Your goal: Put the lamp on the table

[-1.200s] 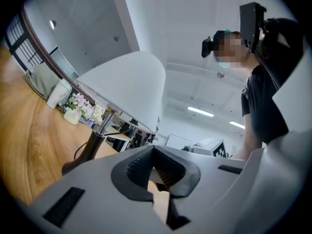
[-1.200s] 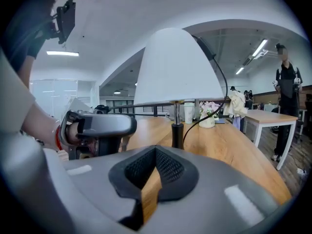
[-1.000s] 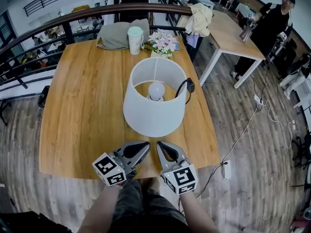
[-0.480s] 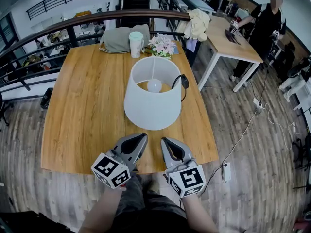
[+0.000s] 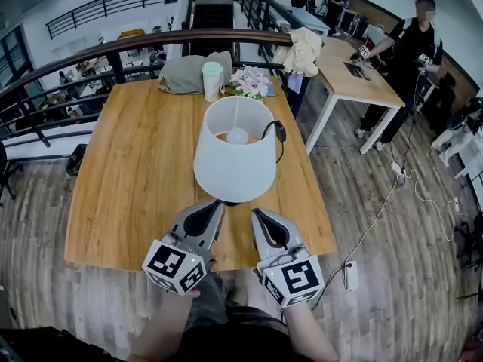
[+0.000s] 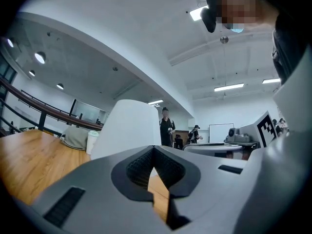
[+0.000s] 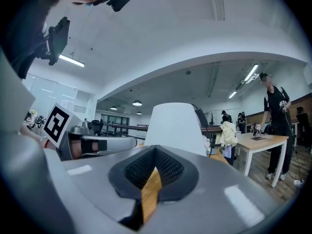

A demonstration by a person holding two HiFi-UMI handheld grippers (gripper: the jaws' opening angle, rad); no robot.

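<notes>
The lamp [image 5: 235, 153] has a wide white shade with its bulb showing inside, and it stands upright in the middle of the wooden table [image 5: 136, 172]. Its black cord and plug [image 5: 276, 133] hang over the shade's right side. My left gripper [image 5: 215, 204] sits over the table's near edge, just short of the lamp's foot, shut with nothing in it. My right gripper [image 5: 257, 215] is beside it, also shut and empty. The shade [image 6: 127, 126] rises just beyond the closed left gripper [image 6: 153, 152]. It also fills the view [image 7: 174, 123] past the closed right gripper [image 7: 155, 152].
At the table's far edge stand a pale cup [image 5: 212, 80], a bunch of flowers [image 5: 247, 81] and a grey cushion [image 5: 185, 72]. A dark railing [image 5: 113, 47] runs behind. A second table [image 5: 351, 70] and a person [image 5: 407, 59] are at the right. A power strip [image 5: 349, 275] lies on the floor.
Both grippers have edged forward towards the lamp's near side and stayed shut. The lamp has not moved. The person at the back right has stepped up to the other table.
</notes>
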